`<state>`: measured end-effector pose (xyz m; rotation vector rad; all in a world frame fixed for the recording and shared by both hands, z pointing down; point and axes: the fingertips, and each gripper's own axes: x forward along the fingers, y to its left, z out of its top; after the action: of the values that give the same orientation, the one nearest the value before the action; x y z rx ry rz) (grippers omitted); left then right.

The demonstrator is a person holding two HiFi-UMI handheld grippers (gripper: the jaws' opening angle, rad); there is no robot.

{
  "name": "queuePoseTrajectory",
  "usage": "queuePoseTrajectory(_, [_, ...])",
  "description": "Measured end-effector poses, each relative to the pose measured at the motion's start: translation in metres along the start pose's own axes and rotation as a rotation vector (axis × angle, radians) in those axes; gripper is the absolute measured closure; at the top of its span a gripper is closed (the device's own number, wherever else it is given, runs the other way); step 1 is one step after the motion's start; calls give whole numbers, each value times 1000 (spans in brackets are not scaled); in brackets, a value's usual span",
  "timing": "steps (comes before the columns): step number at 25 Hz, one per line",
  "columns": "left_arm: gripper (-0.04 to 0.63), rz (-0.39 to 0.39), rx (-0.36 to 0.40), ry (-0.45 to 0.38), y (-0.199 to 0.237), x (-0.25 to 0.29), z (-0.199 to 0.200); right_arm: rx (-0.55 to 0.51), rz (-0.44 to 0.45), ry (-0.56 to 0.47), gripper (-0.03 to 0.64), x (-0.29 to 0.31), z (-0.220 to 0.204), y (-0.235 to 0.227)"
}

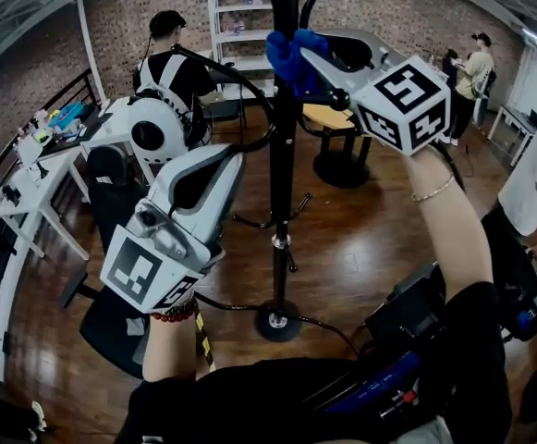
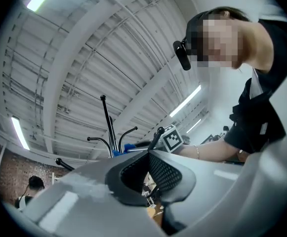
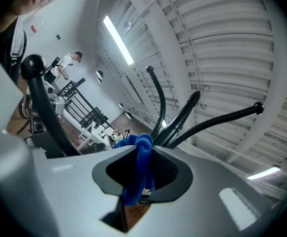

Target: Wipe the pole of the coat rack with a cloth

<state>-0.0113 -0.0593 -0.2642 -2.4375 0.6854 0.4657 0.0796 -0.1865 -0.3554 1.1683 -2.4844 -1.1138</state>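
Blue cloth (image 1: 288, 52) clamped in right gripper (image 1: 307, 60), at black coat-rack pole (image 1: 282, 155). Left gripper (image 1: 224, 163) closed, empty, lower-left. Wooden floor (image 1: 370, 239) beneath, brick wall (image 1: 388, 7) beyond.

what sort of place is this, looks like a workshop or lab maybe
Probably a lab or workshop in an industrial hall: brick wall, metal shelving, white work table with gear, ribbed metal ceiling with strip lights.

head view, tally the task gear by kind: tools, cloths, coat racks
tools: 2 (left tool, right tool)
blue cloth: 1
coat rack: 1
total: 4
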Motion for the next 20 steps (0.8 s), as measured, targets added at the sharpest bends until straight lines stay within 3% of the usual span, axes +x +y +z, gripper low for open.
queuePoseTrajectory(3, [589,17,6,63,-15,-17,-15,8,74,28,542,-1,-16,29])
queuePoseTrajectory(6, [589,39,-36,122,-23,-30,-38,29,83,47,545,-5,-34,42])
queuePoseTrajectory(9, [589,63,-113,139,-20,-43,-51,112,80,64,545,-9,-49,38])
queuePoseTrajectory(12, [589,75,-143,142,-21,-48,-53,191,131,102,545,-18,-57,39])
queuePoseTrajectory(16, [589,71,-151,154,-24,-48,-56,97,134,151,545,-35,-54,45])
queuePoseTrajectory(20, [589,80,-181,160,-31,-62,-62,33,31,85,545,-71,-38,50])
